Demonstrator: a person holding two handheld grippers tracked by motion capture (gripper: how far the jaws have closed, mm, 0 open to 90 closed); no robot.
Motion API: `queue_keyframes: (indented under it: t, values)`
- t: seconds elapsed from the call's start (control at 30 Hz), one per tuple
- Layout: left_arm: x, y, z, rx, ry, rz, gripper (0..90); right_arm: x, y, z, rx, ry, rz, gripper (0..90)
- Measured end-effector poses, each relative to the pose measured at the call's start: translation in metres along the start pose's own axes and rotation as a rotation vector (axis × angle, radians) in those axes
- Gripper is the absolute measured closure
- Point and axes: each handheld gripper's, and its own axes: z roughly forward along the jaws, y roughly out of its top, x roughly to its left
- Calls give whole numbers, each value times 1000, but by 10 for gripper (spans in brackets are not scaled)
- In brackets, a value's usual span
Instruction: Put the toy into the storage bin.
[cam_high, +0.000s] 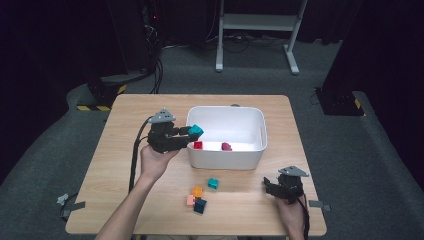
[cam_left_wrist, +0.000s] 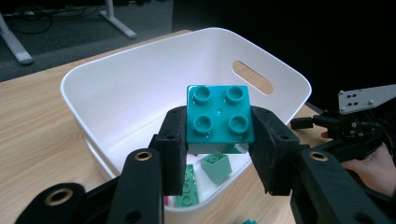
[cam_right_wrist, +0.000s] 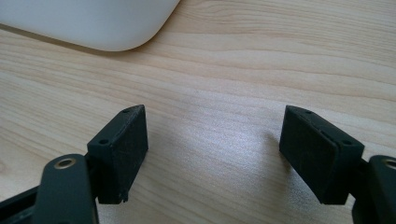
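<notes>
My left gripper (cam_high: 192, 134) (cam_left_wrist: 219, 133) is shut on a teal four-stud brick (cam_high: 196, 131) (cam_left_wrist: 219, 119), held above the left rim of the white tub (cam_high: 250, 155) (cam_left_wrist: 116, 88). Inside the tub lie a red brick (cam_high: 198, 145), a dark red brick (cam_high: 226, 146) and green bricks (cam_left_wrist: 215, 167). My right gripper (cam_high: 270, 186) (cam_right_wrist: 212, 149) rests open at the table's front right, just above the bare wood with nothing between its pads. On the table in front of the tub sit a teal brick (cam_high: 213, 183), an orange brick (cam_high: 198, 191), a pink brick (cam_high: 190, 200) and a dark teal brick (cam_high: 200, 206).
The wooden table (cam_high: 125, 150) stands on grey carpet. A white desk frame (cam_high: 257, 30) stands beyond the table's far edge, and dark equipment with cables (cam_high: 150, 60) sits at the far left. A corner of the tub (cam_right_wrist: 93, 23) lies just ahead of my right gripper.
</notes>
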Motion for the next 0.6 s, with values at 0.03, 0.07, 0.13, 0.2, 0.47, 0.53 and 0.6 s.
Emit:
queue_keyframes:
  t: [0.03, 0.07, 0.13, 0.2, 0.47, 0.53, 0.6]
  values:
    - [-1, 2, 3, 5, 2, 6, 588, 0, 0, 0, 0, 0, 0, 234]
    - [-1, 3, 5, 6, 1, 7, 587, 0, 0, 0, 0, 0, 0, 234]
    - [-2, 6, 11, 11, 0, 9, 587, 0, 0, 0, 0, 0, -1, 234]
    - [-3, 8, 17, 19, -2, 7, 587, 0, 0, 0, 0, 0, -1, 235]
    - [-5, 11, 36, 48, 3, 15, 587, 0, 0, 0, 0, 0, -1, 235]
    - [-5, 11, 40, 50, 7, 16, 586, 0, 0, 0, 1, 0, -1, 235]
    - [-4, 11, 45, 57, 11, 15, 586, 0, 0, 0, 0, 0, 0, 235]
